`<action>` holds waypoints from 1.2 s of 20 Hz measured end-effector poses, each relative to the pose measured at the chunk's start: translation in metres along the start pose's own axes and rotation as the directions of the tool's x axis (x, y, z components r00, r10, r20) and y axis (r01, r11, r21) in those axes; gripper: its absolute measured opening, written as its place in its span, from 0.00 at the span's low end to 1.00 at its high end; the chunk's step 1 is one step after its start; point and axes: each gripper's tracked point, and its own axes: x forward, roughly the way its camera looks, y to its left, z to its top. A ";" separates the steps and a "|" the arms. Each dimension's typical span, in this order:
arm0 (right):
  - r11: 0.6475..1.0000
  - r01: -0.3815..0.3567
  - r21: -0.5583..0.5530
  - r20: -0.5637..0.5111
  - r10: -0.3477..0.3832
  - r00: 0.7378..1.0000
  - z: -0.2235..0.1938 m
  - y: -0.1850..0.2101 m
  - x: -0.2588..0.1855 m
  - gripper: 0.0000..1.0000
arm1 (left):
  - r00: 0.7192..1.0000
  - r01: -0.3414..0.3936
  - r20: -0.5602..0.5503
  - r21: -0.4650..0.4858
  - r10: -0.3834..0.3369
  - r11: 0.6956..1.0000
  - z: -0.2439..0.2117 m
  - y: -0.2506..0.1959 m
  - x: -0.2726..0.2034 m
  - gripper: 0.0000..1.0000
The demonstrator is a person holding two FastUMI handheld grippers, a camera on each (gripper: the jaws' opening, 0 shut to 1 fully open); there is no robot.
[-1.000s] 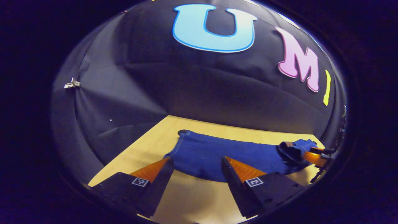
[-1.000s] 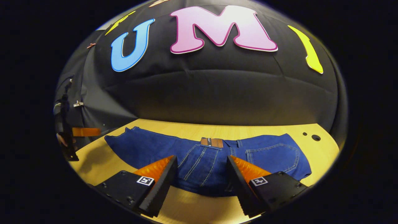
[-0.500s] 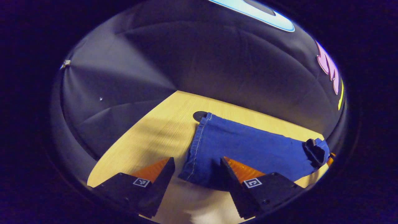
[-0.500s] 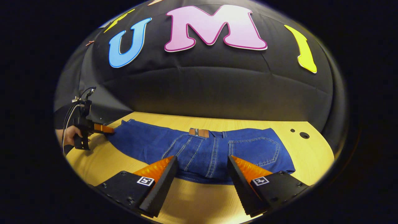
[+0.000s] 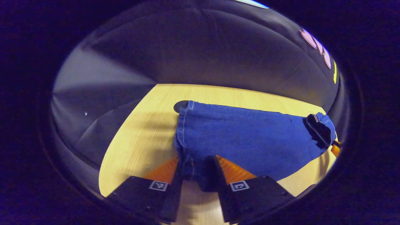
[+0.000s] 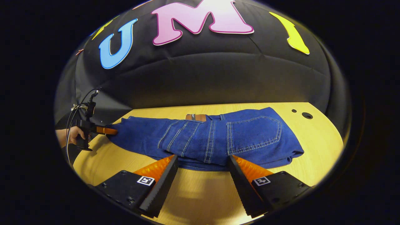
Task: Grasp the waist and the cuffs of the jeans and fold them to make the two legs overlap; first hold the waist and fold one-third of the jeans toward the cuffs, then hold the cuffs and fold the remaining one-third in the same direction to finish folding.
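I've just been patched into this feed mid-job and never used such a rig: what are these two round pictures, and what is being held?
A person holds a two-finger gripper in each hand; a camera rides on each, looking along its jaws. In the left gripper view, the left gripper has its jaws closed around the cuff end of the blue denim jeans, which lie on the pale wooden table. In the right gripper view, the right gripper sits open at the waist end of the jeans, its jaws at the near edge, gripping nothing. Far left in that same view you see the other gripper at the cuff, with the hand holding it.
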 end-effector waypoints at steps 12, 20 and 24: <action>0.999 0.039 -0.025 0.045 -0.038 0.998 0.019 -0.032 -0.018 0.98 | 0.985 0.040 0.171 -0.152 -0.013 0.988 0.035 -0.014 -0.041 0.07; 0.992 0.128 -0.012 0.064 -0.127 0.990 0.030 -0.082 -0.039 0.98 | 0.935 0.165 0.323 -0.033 -0.146 0.986 0.104 -0.136 -0.117 0.06; 0.984 0.174 -0.019 0.086 -0.172 0.981 0.038 -0.113 -0.049 0.98 | 0.905 0.268 0.325 0.066 -0.275 0.961 0.117 -0.239 -0.141 0.06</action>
